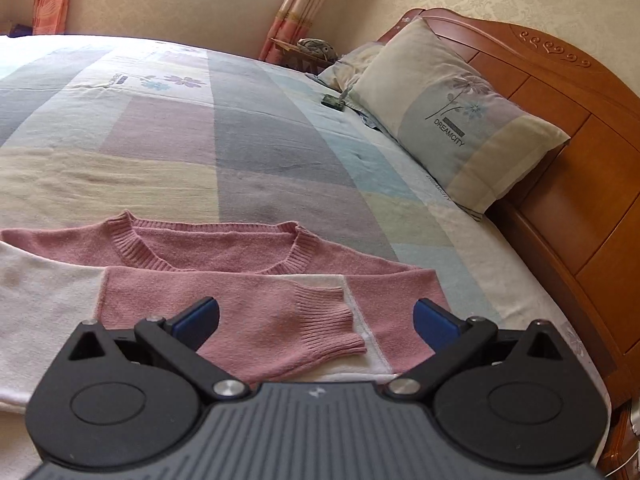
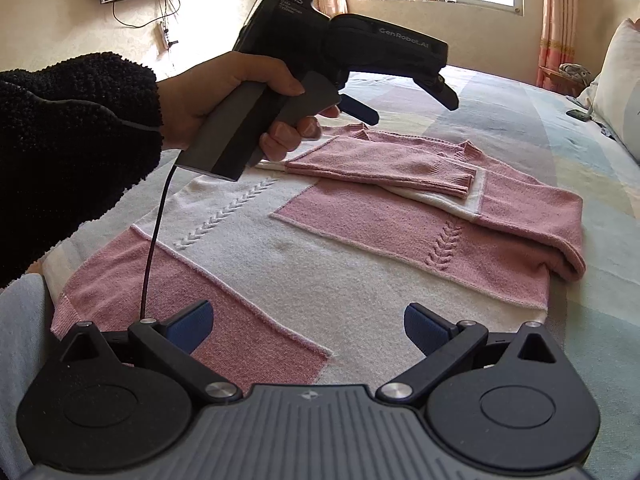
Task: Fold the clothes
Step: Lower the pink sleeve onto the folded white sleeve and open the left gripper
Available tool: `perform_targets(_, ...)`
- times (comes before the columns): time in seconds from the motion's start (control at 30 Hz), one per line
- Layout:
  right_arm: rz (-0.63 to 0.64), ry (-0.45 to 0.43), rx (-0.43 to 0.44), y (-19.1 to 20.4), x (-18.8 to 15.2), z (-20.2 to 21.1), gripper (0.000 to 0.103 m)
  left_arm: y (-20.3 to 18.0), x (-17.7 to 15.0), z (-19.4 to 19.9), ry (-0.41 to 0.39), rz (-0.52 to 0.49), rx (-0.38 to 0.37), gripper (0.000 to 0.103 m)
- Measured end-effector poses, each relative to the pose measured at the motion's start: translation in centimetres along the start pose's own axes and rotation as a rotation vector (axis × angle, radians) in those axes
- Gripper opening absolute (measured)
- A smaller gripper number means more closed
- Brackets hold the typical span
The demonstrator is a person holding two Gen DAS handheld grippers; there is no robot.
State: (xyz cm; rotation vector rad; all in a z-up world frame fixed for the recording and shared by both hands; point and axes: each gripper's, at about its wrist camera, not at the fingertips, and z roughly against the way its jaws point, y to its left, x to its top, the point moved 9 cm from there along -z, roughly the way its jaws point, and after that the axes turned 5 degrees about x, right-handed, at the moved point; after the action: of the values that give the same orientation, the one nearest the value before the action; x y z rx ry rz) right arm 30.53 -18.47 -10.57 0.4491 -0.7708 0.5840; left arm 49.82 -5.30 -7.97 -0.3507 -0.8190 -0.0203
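A pink and white knit sweater (image 2: 360, 240) lies flat on the bed, both sleeves folded across its chest. The upper sleeve ends in a ribbed pink cuff (image 1: 336, 320), also seen in the right wrist view as the cuff (image 2: 456, 178). My left gripper (image 1: 316, 320) hovers open just above that cuff, nothing between its blue pads (image 1: 198, 318). In the right wrist view a hand holds the left gripper (image 2: 412, 98) above the collar (image 2: 362, 130). My right gripper (image 2: 308, 326) stands open over the sweater's hem, holding nothing.
The striped bedspread (image 1: 248, 128) stretches beyond the sweater. A pillow (image 1: 456, 116) leans on the wooden headboard (image 1: 568, 128) at right, with a small dark object (image 1: 334, 101) beside it. A black sleeve (image 2: 68, 136) and a cable (image 2: 154, 240) cross the left of the right wrist view.
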Motion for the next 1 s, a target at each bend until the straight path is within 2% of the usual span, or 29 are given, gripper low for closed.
perform_targets(0.13,-0.023,0.006,-0.009,-0.3,0.4,-0.9,0.103,6.6,0.8,2.0,-0.028,0.041,0.112,0.102)
perform_targets(0.23,-0.035,0.012,0.001,-0.1,0.8,-1.8,0.103,10.9,0.3,2.0,-0.02,0.146,0.131,0.102)
perform_targets(0.43,-0.029,0.048,0.006,0.3,1.0,-4.1,0.103,16.1,-3.4,0.3,0.064,0.24,0.163,0.102)
perform_targets(0.5,-0.028,0.061,0.007,0.3,1.0,-4.8,0.103,16.6,-3.4,0.8,0.051,0.239,0.149,0.102)
perform_targets(0.67,-0.034,0.067,0.011,0.5,1.5,-5.9,0.103,17.7,-0.6,2.0,-0.018,0.231,0.139,0.102)
perform_targets(0.83,-0.036,0.086,0.018,0.7,1.5,-7.1,0.103,20.1,-0.9,-1.0,0.047,0.303,0.156,0.102)
perform_targets(0.9,-0.034,0.093,0.013,0.6,1.5,-7.4,0.103,20.2,-0.2,-1.1,0.026,0.29,0.168,0.102)
perform_targets(1.0,-0.047,0.099,0.01,0.2,1.3,-7.4,0.103,19.8,2.0,-1.1,-0.035,0.259,0.14,0.102)
